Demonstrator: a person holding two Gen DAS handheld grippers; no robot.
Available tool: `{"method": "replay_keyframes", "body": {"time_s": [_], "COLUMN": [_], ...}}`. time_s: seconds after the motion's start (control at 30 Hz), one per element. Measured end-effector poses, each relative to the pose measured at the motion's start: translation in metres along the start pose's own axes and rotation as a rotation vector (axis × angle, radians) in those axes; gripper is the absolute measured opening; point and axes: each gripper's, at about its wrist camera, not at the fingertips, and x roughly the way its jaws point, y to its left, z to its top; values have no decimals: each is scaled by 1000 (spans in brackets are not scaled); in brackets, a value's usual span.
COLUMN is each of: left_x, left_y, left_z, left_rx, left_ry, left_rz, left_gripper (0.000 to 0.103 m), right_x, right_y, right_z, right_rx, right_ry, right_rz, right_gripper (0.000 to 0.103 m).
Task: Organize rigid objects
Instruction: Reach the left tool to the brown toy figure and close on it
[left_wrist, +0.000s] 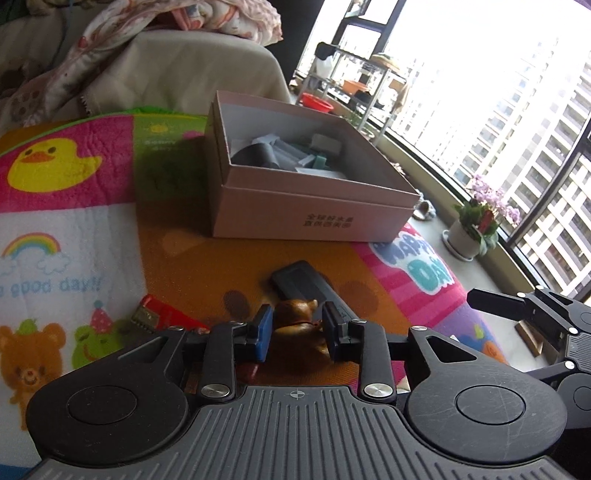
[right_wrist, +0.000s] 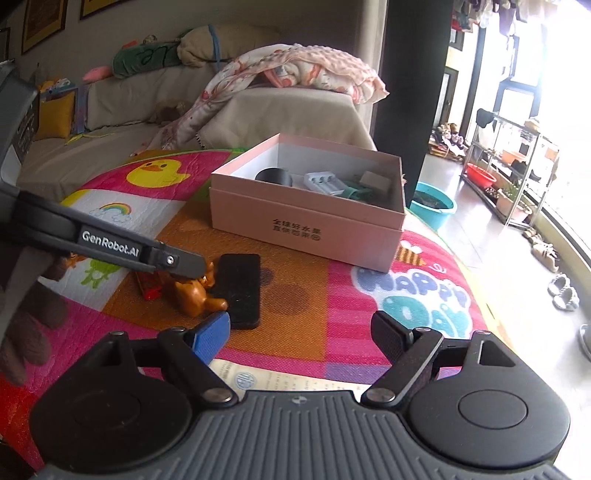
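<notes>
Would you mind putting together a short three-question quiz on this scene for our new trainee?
1. True or false: the left gripper has its fingers on either side of the brown figurine.
2. Which item lies on the mat touching the figurine? A) black flat device B) teal basin C) flower pot
3. Fill in: the right gripper is ____ and holds nothing.

Key: 1 true; 2 A; 3 open. The pink box already holds several items.
</notes>
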Motion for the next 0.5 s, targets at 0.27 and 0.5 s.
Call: {"method": "replay_keyframes", "body": {"time_s": [0.27, 0.5], "left_x": [-12, -42], "left_y": [4, 32], "left_z": [-11, -19], "left_rx": [51, 35], "left_ry": [22, 15], "left_rz": [-19, 25], "left_gripper": [40, 49], "right_x": [7, 7], "right_y": [-6, 6], "right_z": [-2, -2], "right_rx": [41, 13], "right_ry": [25, 24], "right_rz": [-1, 15], "right_gripper": [84, 84]}}
